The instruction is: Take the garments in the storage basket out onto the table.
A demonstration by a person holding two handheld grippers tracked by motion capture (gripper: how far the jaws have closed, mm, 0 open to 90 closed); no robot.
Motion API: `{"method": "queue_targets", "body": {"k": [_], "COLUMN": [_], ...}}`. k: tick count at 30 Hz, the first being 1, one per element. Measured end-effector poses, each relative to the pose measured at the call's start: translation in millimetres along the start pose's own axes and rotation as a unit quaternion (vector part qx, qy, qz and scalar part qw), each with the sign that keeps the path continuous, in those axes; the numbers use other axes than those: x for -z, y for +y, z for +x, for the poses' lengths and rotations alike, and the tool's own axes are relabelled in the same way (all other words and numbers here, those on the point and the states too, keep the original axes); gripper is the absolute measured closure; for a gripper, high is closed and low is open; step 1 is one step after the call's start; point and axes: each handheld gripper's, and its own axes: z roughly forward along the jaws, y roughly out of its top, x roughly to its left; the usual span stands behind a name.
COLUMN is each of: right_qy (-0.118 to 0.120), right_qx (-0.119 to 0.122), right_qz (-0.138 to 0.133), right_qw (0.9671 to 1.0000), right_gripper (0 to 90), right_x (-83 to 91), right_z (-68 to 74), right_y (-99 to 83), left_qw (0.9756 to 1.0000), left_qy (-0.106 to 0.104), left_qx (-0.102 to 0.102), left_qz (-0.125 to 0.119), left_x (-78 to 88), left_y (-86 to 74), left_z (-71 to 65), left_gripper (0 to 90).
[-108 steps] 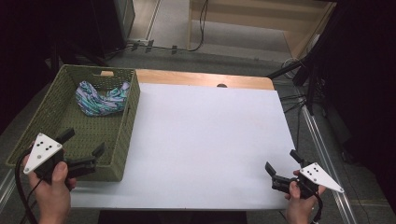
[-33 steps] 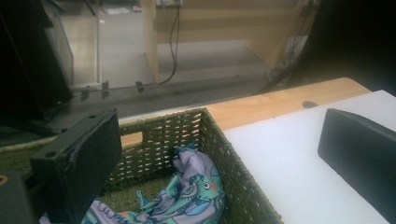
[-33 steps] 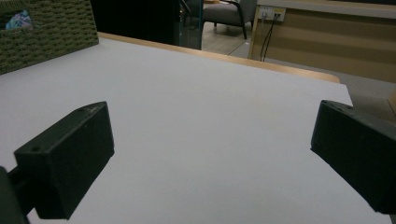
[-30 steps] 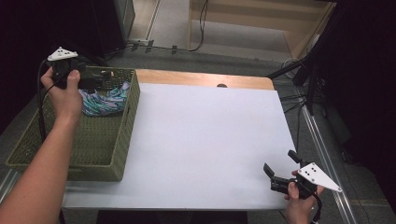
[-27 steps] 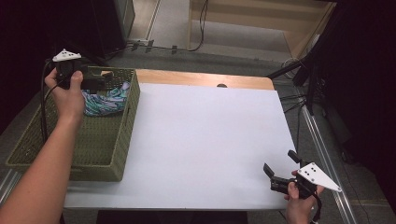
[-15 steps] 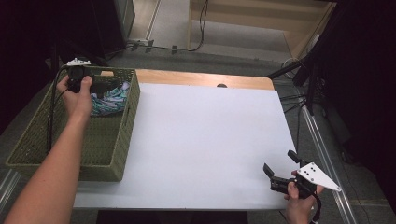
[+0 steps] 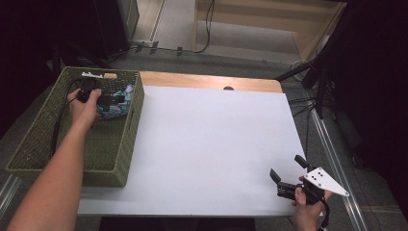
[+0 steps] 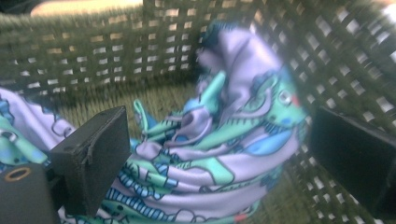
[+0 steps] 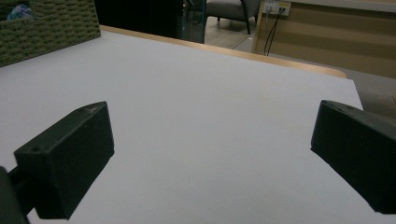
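While the left gripper (image 8: 219,154) stands wide around the cloth (image 8: 219,140) in the basket's (image 7: 120,159) far corner, the right gripper (image 7: 287,169), also wide, rests at the white table's (image 7: 211,139) near right corner; grey floor (image 7: 183,24) lies beyond.

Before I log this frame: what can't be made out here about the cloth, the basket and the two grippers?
- Left gripper, left gripper view: jaws open around the patterned cloth; motion blur hides whether they touch it.
- Cloth, high view: the hand covers part of it.
- Basket floor, high view: partly behind the forearm.
- Right gripper: open over bare table.

Left gripper (image 7: 113,98) extended, right gripper (image 7: 287,174) low, both fingers spread.
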Motion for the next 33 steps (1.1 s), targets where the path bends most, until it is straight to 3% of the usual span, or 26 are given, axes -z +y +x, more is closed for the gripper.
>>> {"method": "queue_targets", "body": {"k": [8,13,14,16,22,30,33], "right_qy": [0.001,0.002,0.002,0.003,0.004,0.003,0.003], "right_qx": [-0.001,-0.003,-0.003,-0.002,-0.007,-0.007,-0.007], "right_qz": [0.003,0.005,0.005,0.006,0.007,0.007,0.008], "right_qw": [1.0000,1.0000,1.0000,1.0000,0.9999,0.9999,0.9999], "right_gripper": [0.0,0.0,0.0,0.0,0.0,0.0,0.0], "right_x": [-0.4,-1.0,-1.1,-1.4,-1.8,-1.3,-1.4], "right_z": [0.1,-0.4,-0.2,0.0,-1.2,-1.7,-2.1], "right_y": [-0.6,-1.3,-1.3,-1.5,-2.3,-2.6,-3.0], "left_qw": [0.9993,0.9986,0.9982,0.9982,0.9940,0.9909,0.9856], "left_qy": [-0.006,0.012,0.020,0.016,0.044,0.061,0.083], "left_qx": [-0.015,-0.031,-0.032,-0.027,-0.035,-0.047,-0.083], "left_qz": [0.033,0.042,0.046,0.051,0.094,0.110,0.122], "left_x": [-13.9,-20.7,-22.3,-25.9,-37.8,-43.2,-44.3], "left_y": [-5.0,-7.4,-8.0,-10.1,-12.6,-13.3,-14.4], "left_z": [-4.1,-4.6,-4.5,-3.5,-10.1,-10.8,-13.0], "left_gripper": [4.6,3.6,3.6,3.7,2.6,6.2,13.3]}}
